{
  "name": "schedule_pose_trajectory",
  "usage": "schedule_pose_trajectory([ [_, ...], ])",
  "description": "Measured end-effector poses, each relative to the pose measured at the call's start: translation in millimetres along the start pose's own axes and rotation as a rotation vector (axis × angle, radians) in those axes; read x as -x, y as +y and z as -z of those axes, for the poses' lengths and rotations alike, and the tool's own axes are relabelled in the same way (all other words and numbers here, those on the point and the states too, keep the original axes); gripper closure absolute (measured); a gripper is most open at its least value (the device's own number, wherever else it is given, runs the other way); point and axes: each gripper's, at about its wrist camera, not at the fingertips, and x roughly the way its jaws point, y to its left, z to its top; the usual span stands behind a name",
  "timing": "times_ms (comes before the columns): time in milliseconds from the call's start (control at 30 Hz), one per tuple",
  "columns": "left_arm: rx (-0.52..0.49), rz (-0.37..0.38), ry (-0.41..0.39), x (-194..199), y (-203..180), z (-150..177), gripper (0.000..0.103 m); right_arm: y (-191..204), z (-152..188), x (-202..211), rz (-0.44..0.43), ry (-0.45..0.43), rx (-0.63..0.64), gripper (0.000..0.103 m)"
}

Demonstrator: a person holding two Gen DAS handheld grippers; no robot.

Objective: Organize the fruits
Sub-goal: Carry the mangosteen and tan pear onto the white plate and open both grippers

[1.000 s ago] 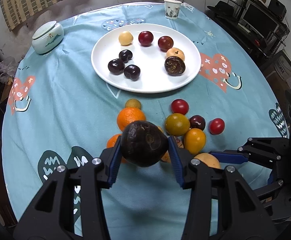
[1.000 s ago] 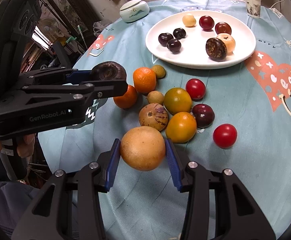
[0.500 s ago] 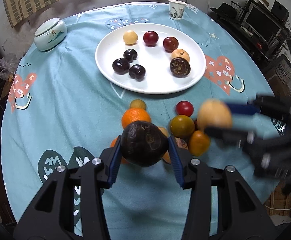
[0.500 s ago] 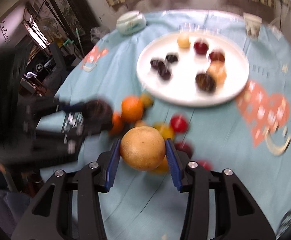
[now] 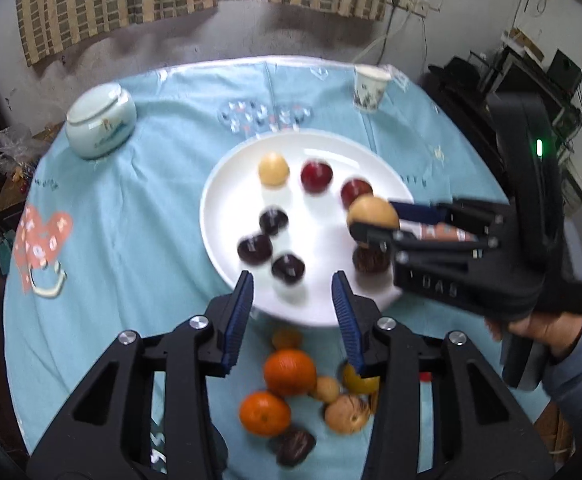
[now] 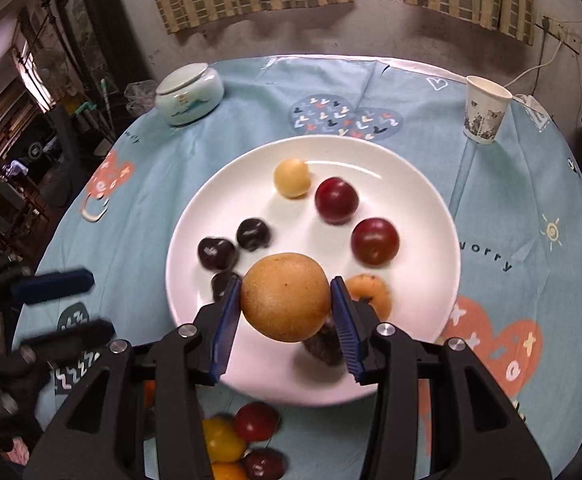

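My right gripper (image 6: pixel 286 300) is shut on a round tan fruit (image 6: pixel 286 296) and holds it above the near part of the white plate (image 6: pixel 411 208). The left wrist view shows that same tan fruit (image 5: pixel 373 212) over the plate's (image 5: pixel 319 220) right side. Several dark, red and yellow fruits lie on the plate. My left gripper (image 5: pixel 292 284) hangs over the plate's near rim; its jaws are closing with nothing between them. A dark brown fruit (image 5: pixel 291 446) lies on the cloth below it, beside two oranges (image 5: pixel 290 372) and other loose fruits.
A pale lidded ceramic jar (image 5: pixel 101 126) stands at the back left of the round blue-clothed table and a paper cup (image 5: pixel 369 88) at the back right. A person's hand (image 5: pixel 539 328) holds the right gripper's handle at the right.
The dark fruit has left my left gripper and now lies on the cloth by the oranges. Both grippers moved forward to the plate, the right one carrying the tan fruit.
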Motion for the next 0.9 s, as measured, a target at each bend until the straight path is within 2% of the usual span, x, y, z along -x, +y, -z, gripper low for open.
schedule_pose_trajectory([
  [67,-0.043,0.003,-0.018,9,4,-1,0.059,-1,0,5,-0.021,-0.010,0.010,0.057],
  [133,-0.149,0.008,0.001,18,3,16,0.048,1,6,12,-0.042,-0.013,0.023,0.057],
  [167,-0.207,0.021,0.013,22,1,29,0.043,3,10,15,-0.054,-0.014,0.029,0.057],
  [233,-0.308,0.040,0.074,25,-3,71,0.042,7,21,21,-0.079,-0.010,0.047,0.057],
  [333,-0.331,0.032,0.228,4,-4,123,0.042,15,34,23,-0.101,0.005,0.051,0.058],
  [400,-0.304,-0.001,0.294,-13,-4,145,0.043,19,40,25,-0.109,0.009,0.049,0.058],
  [433,-0.291,0.000,0.298,-17,-4,150,0.043,21,42,26,-0.113,0.011,0.050,0.058],
  [500,-0.250,-0.016,0.297,-28,-1,153,0.046,26,46,29,-0.117,0.014,0.055,0.057],
  [567,-0.193,0.002,0.306,-36,3,151,0.058,30,50,32,-0.122,0.017,0.062,0.057],
  [633,-0.139,0.031,0.300,-38,7,147,0.059,31,55,34,-0.120,0.019,0.061,0.057],
  [733,-0.147,0.082,0.286,-25,3,144,0.059,29,61,35,-0.118,0.023,0.050,0.057],
  [800,-0.160,0.137,0.240,-6,-3,127,0.059,26,61,35,-0.109,0.024,0.041,0.058],
  [900,-0.144,0.130,0.141,1,-8,79,0.059,20,48,33,-0.079,-0.001,0.021,0.057],
])
